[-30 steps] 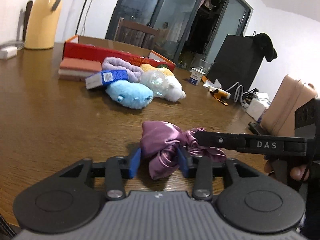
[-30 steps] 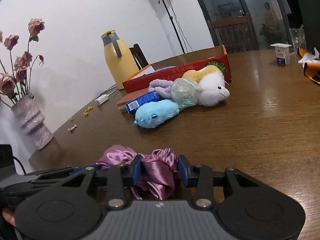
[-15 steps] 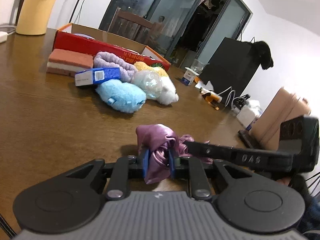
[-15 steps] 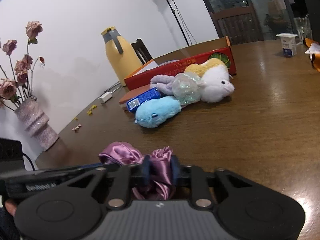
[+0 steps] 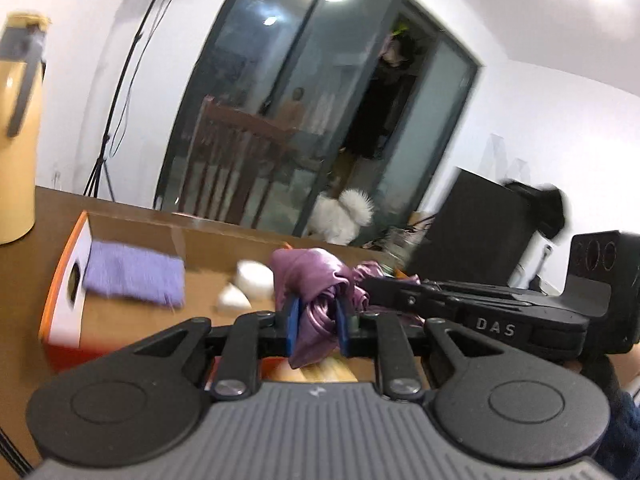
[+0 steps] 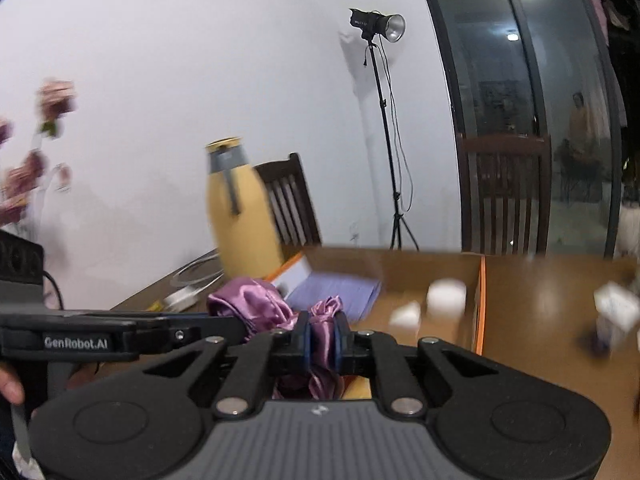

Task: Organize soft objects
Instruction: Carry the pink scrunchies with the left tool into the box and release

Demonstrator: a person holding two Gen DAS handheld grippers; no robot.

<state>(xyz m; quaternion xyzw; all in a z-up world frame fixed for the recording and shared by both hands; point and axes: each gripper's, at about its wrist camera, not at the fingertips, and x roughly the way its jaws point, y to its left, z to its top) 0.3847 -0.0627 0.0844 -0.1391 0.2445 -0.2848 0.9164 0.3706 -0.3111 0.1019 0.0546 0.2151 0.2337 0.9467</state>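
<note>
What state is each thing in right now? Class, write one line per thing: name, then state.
Left gripper: jaws shut on the purple satin scrunchie.
Right gripper: jaws shut on it too.
Purple satin scrunchie: held by both, lifted in front of the box.
Cardboard box: open on top.
Purple cloth: lying flat inside the box.
Yellow flask: upright, lid on.

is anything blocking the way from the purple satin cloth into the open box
Nothing visible does. The cloth, pinched by both the left tool and right tool, hangs at the open box, whose floor holds only a lilac towel and white pieces.
</note>
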